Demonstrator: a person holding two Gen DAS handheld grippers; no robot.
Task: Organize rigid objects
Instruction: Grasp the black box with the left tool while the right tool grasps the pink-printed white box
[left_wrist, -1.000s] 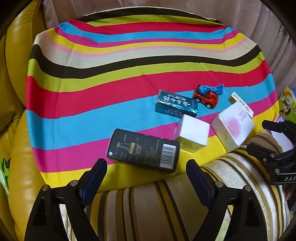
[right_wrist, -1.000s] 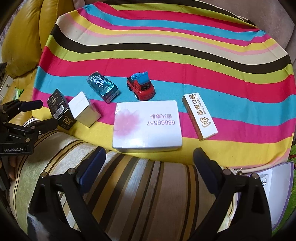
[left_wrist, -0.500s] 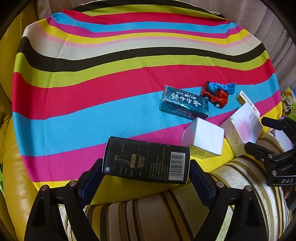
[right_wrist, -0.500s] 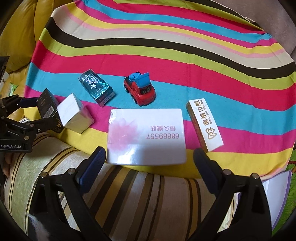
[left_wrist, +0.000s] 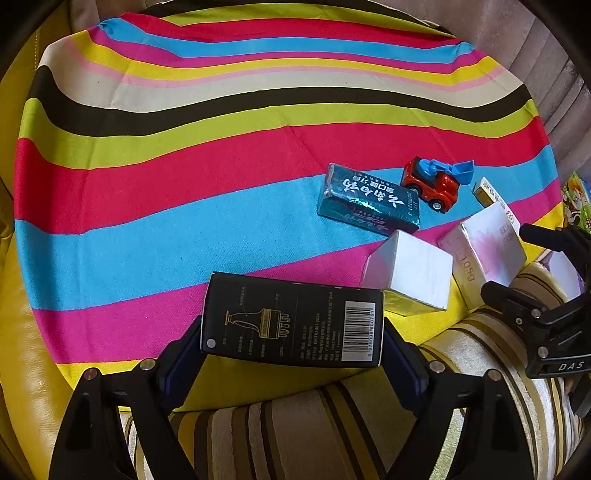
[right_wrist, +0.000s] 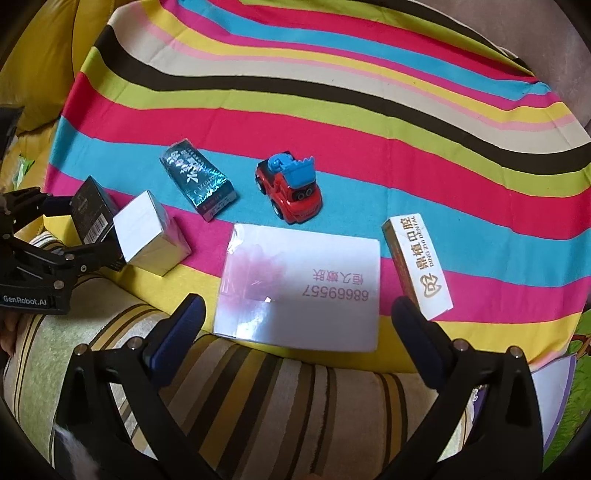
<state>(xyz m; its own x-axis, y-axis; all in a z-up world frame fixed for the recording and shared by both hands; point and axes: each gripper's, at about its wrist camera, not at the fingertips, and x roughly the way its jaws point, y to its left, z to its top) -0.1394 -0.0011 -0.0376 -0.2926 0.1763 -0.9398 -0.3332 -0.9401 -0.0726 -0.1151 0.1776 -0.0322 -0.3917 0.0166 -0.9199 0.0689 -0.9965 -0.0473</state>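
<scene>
Counting: five boxes and one toy car (left_wrist: 432, 182), all on the striped cloth (left_wrist: 184, 177).
Black box (left_wrist: 291, 319): at the cloth's near edge, barcode up, held end to end by the left gripper (left_wrist: 291, 343), whose fingers press on both ends.
Neighbours: silver box (left_wrist: 413, 273) just beside it, teal box (left_wrist: 369, 199) behind that.
Right gripper (right_wrist: 297, 306): fingers wide and just been opening. The large white box (right_wrist: 303, 288) lies ahead between them, untouched.
Right view only: the narrow white box (right_wrist: 421, 262) with its lettered face.
Left view only: the black box's printed face.
Edges: black, silver and large white boxes line the near rim.
Open room: the far stripes.
</scene>
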